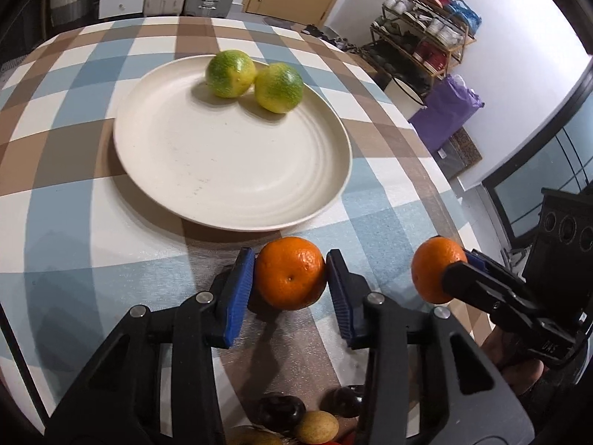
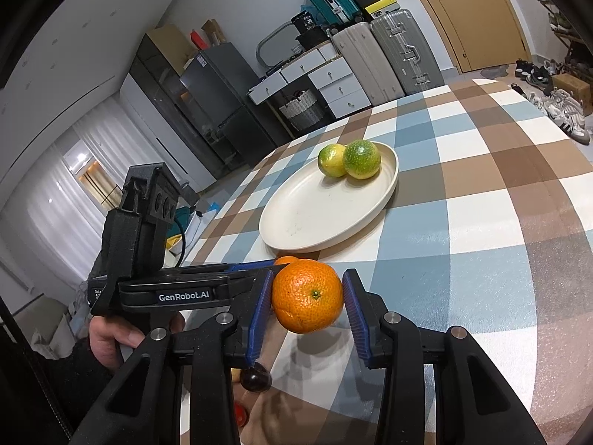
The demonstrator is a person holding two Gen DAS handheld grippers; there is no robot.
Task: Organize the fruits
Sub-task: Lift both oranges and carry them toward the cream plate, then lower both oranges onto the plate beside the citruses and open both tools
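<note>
Fruits are spread over a checked counter (image 1: pixel 74 200). Two green-yellow citrus fruits (image 1: pixel 230 73) (image 1: pixel 278 88) are seen touching each other at the far side of a round cream plate (image 1: pixel 207 178), which holds nothing else. Just beside the plate's near rim, an orange mandarin (image 1: pixel 290 272) is clamped between the blue ribbed fingers (image 1: pixel 237 293) of the left gripper (image 1: pixel 290 278), resting on the counter. A second mandarin (image 2: pixel 307 296), dimpled and glossy, is gripped by the right gripper (image 2: pixel 307 304), seemingly raised above the counter. Small dark fruits (image 1: pixel 280 409) are seen nearer the camera.
</note>
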